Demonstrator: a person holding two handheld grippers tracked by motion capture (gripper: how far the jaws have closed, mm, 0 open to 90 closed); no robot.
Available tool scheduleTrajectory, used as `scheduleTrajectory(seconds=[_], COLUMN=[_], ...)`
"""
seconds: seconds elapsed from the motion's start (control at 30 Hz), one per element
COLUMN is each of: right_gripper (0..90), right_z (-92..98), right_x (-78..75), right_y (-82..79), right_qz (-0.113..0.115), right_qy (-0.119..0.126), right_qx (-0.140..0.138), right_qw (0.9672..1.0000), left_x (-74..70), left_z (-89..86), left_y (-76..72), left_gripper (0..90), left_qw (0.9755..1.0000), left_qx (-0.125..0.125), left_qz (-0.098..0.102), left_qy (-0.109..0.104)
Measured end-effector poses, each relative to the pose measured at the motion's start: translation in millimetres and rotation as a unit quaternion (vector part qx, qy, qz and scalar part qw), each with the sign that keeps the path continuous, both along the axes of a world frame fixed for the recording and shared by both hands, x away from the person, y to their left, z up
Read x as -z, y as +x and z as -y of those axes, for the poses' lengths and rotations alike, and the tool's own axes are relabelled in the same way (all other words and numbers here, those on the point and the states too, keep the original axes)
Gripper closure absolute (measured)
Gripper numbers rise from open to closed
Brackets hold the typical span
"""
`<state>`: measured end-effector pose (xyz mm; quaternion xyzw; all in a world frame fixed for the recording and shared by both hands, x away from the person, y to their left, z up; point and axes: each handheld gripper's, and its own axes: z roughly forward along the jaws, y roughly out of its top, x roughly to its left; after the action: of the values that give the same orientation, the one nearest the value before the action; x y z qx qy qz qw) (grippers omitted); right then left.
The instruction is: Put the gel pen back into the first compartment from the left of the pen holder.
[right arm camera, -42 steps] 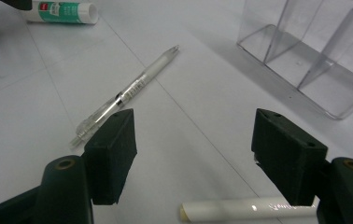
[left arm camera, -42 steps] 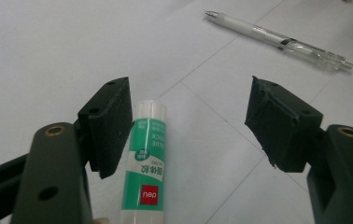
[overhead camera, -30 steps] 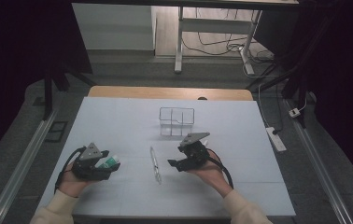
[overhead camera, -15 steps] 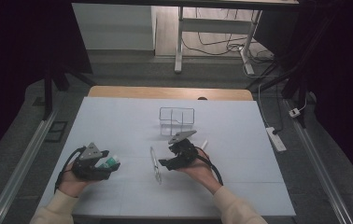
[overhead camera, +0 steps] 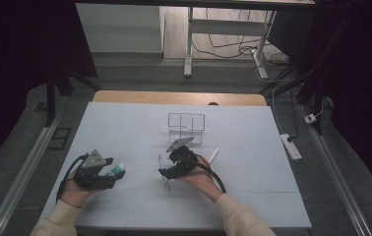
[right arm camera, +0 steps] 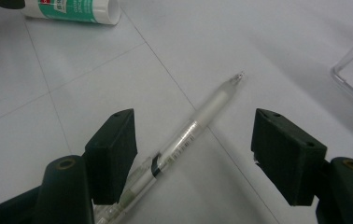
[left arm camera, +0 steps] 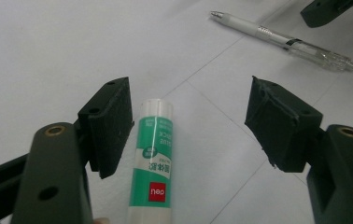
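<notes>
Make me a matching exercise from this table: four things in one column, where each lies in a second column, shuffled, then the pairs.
Things:
1. glue stick
2. pen
3. clear box
4. white marker

Places:
A. far side of the table, past the right gripper
B. between the left gripper's open jaws
C. on the table beside the right hand
D. between the right gripper's open jaws

Pairs: 1-B, 2-D, 3-A, 4-C

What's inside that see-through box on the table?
The clear box looks empty: through its walls you see just the white table. A pen and a glue stick lie outside it. Its near bottom edge sits behind the right gripper.
</notes>
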<state>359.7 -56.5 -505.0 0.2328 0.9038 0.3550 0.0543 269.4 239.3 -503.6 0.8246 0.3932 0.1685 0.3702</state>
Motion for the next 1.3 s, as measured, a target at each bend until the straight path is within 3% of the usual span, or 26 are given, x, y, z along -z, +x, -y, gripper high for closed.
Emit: scheduleTrajectory(seconds=[0.57,0.9,1.3], right_gripper=[32.7,50.0,72.7], right_z=[-26.1,-32.5,-29.5], right_x=[15.4,16.4,13.2], right_y=[8.1,6.6,9.1], right_qz=[0.003,0.01,-0.003], right_qy=[-0.037,-0.086,-0.093], right_qx=[0.007,0.018,0.019], right_qw=[0.9993,0.9961,0.9955], left_x=[1.6,2.5,3.5], left_z=[-0.1,-0.1,0.8], left_y=[0.7,0.8,1.2], left_gripper=[31.3,31.3,31.1], left_qw=[1.0,1.0,0.9999], left_qx=[0.001,0.001,0.004], left_qz=[-0.003,-0.003,-0.005], left_qy=[0.006,0.008,0.014])
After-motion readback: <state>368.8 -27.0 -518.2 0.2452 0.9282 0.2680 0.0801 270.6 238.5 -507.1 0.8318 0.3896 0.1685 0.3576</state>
